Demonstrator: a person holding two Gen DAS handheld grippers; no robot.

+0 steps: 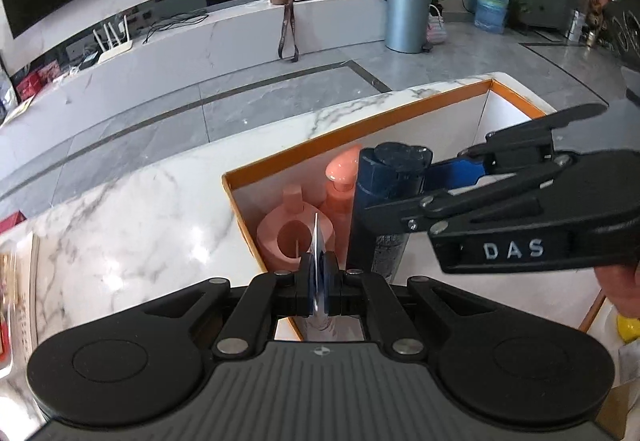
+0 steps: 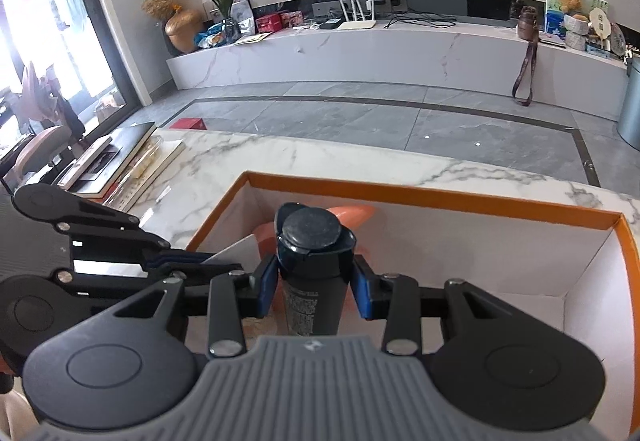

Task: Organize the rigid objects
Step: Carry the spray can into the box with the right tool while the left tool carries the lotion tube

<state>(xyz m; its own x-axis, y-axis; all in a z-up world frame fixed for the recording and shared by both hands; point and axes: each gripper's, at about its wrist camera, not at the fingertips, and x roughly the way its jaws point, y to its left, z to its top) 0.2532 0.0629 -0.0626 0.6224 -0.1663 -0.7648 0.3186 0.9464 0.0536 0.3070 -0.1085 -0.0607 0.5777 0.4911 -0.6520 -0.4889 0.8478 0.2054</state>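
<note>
Lowering bottle (image 2: 310, 269) upright into box (image 2: 440, 197), right hand-held gripper (image 2: 316, 285) grasping neck; left hand-held gripper (image 1: 318, 281) clenched on card (image 1: 316, 241), edge-on to slot beside.

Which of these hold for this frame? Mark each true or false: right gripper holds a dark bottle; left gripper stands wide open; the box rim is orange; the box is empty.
1. The right gripper holds the dark bottle: true.
2. The left gripper stands wide open: false, it is shut on a thin card.
3. The box has an orange rim: true.
4. The box is empty: false, pink containers are inside.
</note>
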